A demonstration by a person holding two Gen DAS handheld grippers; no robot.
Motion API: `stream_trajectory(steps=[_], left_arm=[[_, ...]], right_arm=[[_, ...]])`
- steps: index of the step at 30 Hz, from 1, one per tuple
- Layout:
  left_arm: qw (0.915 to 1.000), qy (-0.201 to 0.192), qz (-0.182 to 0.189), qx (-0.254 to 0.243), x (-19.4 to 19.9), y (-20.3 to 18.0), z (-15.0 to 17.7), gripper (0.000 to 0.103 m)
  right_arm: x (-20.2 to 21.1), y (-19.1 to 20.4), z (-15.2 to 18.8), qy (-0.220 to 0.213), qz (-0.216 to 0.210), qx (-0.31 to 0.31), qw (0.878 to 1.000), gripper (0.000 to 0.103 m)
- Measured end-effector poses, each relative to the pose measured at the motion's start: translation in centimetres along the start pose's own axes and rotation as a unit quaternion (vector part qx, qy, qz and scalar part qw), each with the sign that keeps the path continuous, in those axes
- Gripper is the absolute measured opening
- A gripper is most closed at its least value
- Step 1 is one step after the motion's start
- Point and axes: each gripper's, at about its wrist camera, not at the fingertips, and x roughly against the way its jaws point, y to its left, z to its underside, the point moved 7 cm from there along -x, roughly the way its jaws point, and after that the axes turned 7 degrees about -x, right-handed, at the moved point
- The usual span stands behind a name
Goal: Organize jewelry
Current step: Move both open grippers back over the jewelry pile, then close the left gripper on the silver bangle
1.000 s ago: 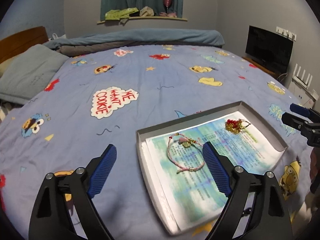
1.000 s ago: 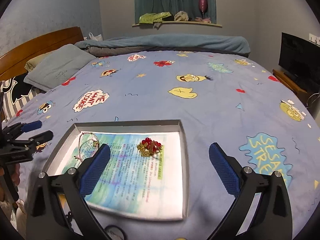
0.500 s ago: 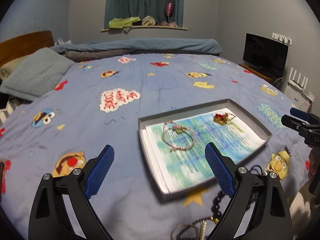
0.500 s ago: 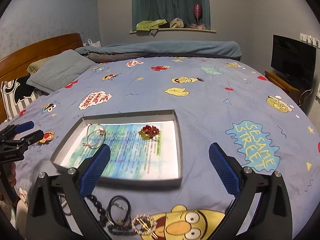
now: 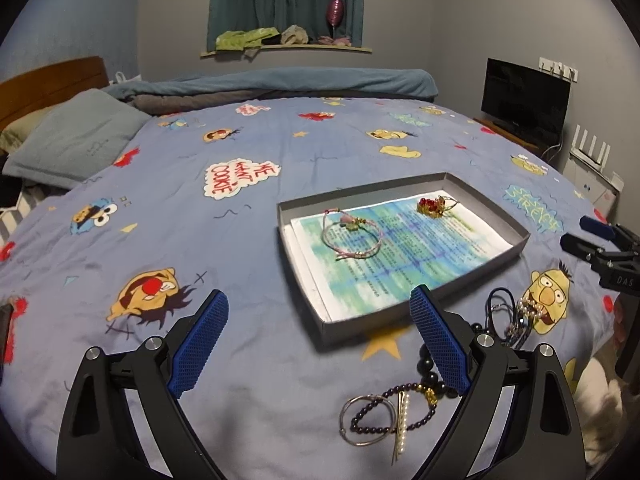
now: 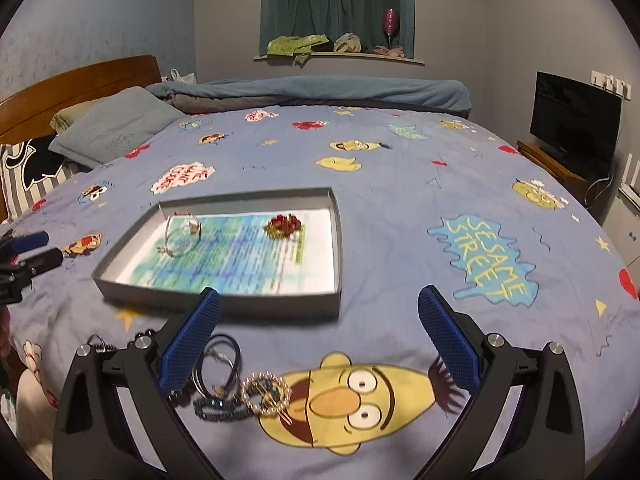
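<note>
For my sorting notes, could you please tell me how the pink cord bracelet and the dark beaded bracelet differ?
The pink cord bracelet lies inside the grey tray, on the printed sheet; the dark beaded bracelet lies outside it, on the bedspread. The pink one is a thin cord with a small charm; the dark one is a string of round beads. Both lie flat and ungripped.

The room is dim, lit softly and evenly from overhead, with a cool bluish cast. Shadows stay faint. The fisheye bends walls and darkens corners. The tray (image 6: 280,304) looks slightly smeared in the right view.
</note>
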Motion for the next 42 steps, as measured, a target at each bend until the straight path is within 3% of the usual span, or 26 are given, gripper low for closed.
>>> stream_trajectory(steps=[7, 17, 21, 29, 32, 41, 42], left_arm=[[0.9997, -0.014, 0.0, -0.018, 0.9, -0.8, 1.3, 0.092], [0.998, 0.05, 0.015, -0.036, -1.0, -2.6, 7.7, 0.092], [0.9966, 0.076, 0.021, -0.022, -2.6, -2.6, 9.7, 0.09], [0.9961, 0.072, 0.03, -0.041, -3.2, -4.0, 9.6, 0.082], [0.9953, 0.081, 0.031, -0.043, -3.7, -4.1, 9.8, 0.068], [0.9944, 0.088, 0.047, -0.035, -4.2, -4.1, 10.2, 0.067], [0.9943, 0.088, 0.049, -0.034, -4.2, -4.0, 10.2, 0.061]], right_arm=[[0.3, 0.1, 2.0, 0.012, -0.001, 0.008, 1.0, 0.098], [0.4, 0.7, 4.8, 0.027, -0.013, 0.033, 0.999, 0.098], [-0.1, 0.9, 5.9, 0.041, -0.019, 0.032, 0.998, 0.098], [-0.8, 0.9, 6.8, 0.054, -0.02, 0.029, 0.998, 0.098], [-0.9, 0.8, 7.1, 0.057, -0.021, 0.028, 0.998, 0.098], [-1.2, 0.8, 7.5, 0.061, -0.027, 0.025, 0.997, 0.098], [-1.2, 0.8, 7.5, 0.061, -0.028, 0.025, 0.997, 0.098]])
